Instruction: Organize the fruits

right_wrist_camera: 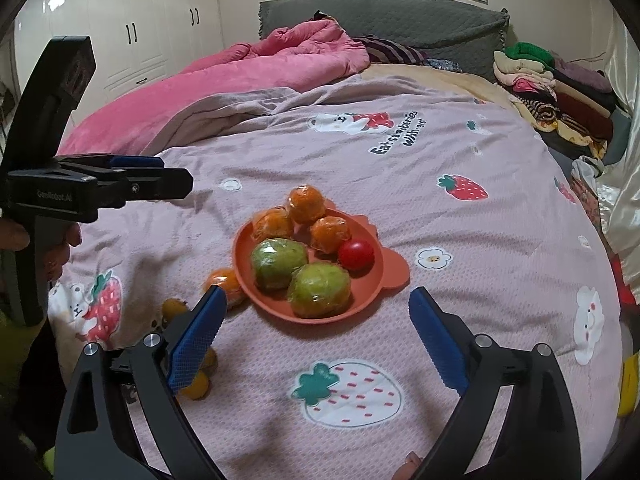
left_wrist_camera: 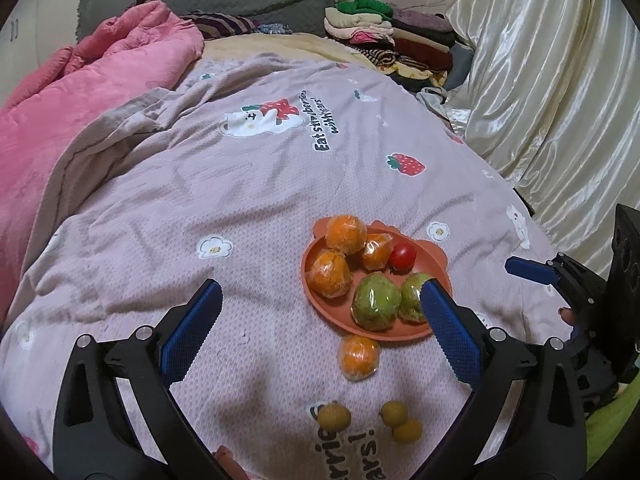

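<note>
Plate holds six fruits; one orange and three small yellow fruits remain nearby; my left gripper and right gripper gape empty.

- bedspread, purple-pink, printed slogan beside bear-and-strawberry picture: "eat strawberries with bears!"; same slogan in right wrist view, second line partly blurred.
- second copy of slogan at near edge of bedspread, upside down, cut off by frame: only "...rries" and "...ars!" legible.
- left gripper body, side face, small white lettering, seems to read "genrobot.ai"; blurred.
</note>
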